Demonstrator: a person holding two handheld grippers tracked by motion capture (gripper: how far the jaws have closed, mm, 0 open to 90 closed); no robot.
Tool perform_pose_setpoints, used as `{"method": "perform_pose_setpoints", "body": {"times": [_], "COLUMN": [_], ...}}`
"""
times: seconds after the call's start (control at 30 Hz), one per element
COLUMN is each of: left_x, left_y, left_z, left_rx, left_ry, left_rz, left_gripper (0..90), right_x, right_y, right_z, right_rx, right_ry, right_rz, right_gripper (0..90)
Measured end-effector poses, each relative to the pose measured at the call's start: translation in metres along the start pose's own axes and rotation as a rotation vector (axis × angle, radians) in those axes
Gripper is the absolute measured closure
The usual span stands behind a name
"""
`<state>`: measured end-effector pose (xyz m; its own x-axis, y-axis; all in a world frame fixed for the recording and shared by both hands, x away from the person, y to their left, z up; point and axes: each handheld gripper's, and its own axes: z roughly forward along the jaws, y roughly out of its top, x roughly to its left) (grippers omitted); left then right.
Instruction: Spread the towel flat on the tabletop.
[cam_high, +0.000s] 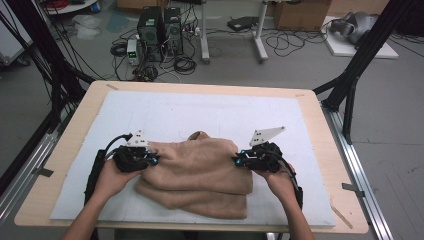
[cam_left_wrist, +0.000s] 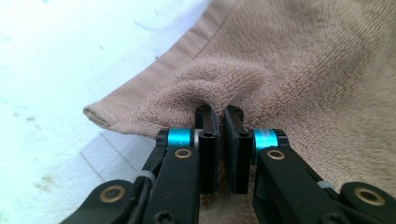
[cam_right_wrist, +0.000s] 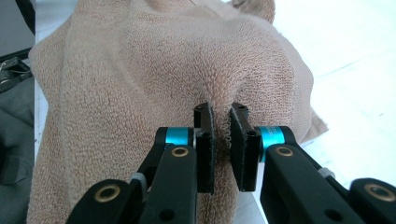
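Observation:
A tan terry towel (cam_high: 200, 172) lies folded in loose layers on the white mat (cam_high: 200, 107), near the table's front edge. My left gripper (cam_high: 156, 160) is at the towel's upper left side, shut on a pinch of the cloth. In the left gripper view the jaws (cam_left_wrist: 219, 114) squeeze a raised fold of towel (cam_left_wrist: 303, 70) close to its hemmed corner. My right gripper (cam_high: 235, 160) is at the towel's upper right side. In the right gripper view its jaws (cam_right_wrist: 221, 112) are shut on a puckered ridge of towel (cam_right_wrist: 140, 70). A hand holds each gripper from below.
The mat covers most of a wooden table (cam_high: 75, 125) with bare borders. Black frame posts (cam_high: 350, 85) stand at the far corners, and a metal rail (cam_high: 357, 170) runs along the right side. Computers and cables (cam_high: 160, 35) sit on the floor beyond.

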<state>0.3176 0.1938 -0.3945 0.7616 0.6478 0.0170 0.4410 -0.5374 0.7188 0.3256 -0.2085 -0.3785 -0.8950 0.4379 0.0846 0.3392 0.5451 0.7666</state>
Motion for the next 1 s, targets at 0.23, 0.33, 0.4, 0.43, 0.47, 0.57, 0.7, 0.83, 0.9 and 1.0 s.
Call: {"method": "perform_pose_setpoints", "body": {"times": [0.23, 0.33, 0.4, 0.43, 0.47, 0.57, 0.7, 0.83, 0.9, 1.0], "left_x": [0.001, 0.002, 0.002, 0.003, 0.003, 0.005, 0.009, 0.011, 0.011, 0.014], "left_y": [0.008, 0.013, 0.016, 0.017, 0.019, 0.023, 0.027, 0.029, 0.031, 0.034], "left_z": [-0.012, -0.017, -0.019, -0.020, -0.021, -0.023, -0.023, -0.024, -0.023, -0.022], "left_rx": [-0.064, -0.080, -0.088, -0.093, -0.095, -0.106, -0.113, -0.124, -0.125, -0.124], "left_ry": [0.020, 0.028, 0.033, 0.036, 0.040, 0.044, 0.044, 0.048, 0.052, 0.061], "left_rz": [-0.006, -0.005, -0.005, -0.003, -0.003, -0.009, -0.016, -0.020, -0.022, -0.026], "left_gripper": [85.1, 85.1, 85.0, 85.0, 85.0, 85.0, 85.0, 85.0, 85.0, 85.0], "right_x": [-0.006, -0.009, -0.011, -0.012, -0.012, -0.016, -0.021, -0.025, -0.027, -0.031], "right_y": [0.011, 0.015, 0.018, 0.019, 0.019, 0.022, 0.025, 0.026, 0.027, 0.029], "right_z": [-0.010, -0.012, -0.013, -0.013, -0.013, -0.015, -0.016, -0.016, -0.016, -0.014], "right_rx": [-0.028, -0.041, -0.040, -0.043, -0.043, -0.060, -0.069, -0.072, -0.069, -0.061], "right_ry": [-0.035, -0.036, -0.047, -0.046, -0.046, -0.050, -0.052, -0.058, -0.055, -0.054], "right_rz": [-0.005, 0.003, 0.001, -0.001, -0.001, 0.006, 0.019, 0.020, 0.034, 0.030], "right_gripper": [81.8, 82.0, 82.0, 82.0, 82.0, 82.0, 82.1, 82.0, 82.0, 82.1]}}
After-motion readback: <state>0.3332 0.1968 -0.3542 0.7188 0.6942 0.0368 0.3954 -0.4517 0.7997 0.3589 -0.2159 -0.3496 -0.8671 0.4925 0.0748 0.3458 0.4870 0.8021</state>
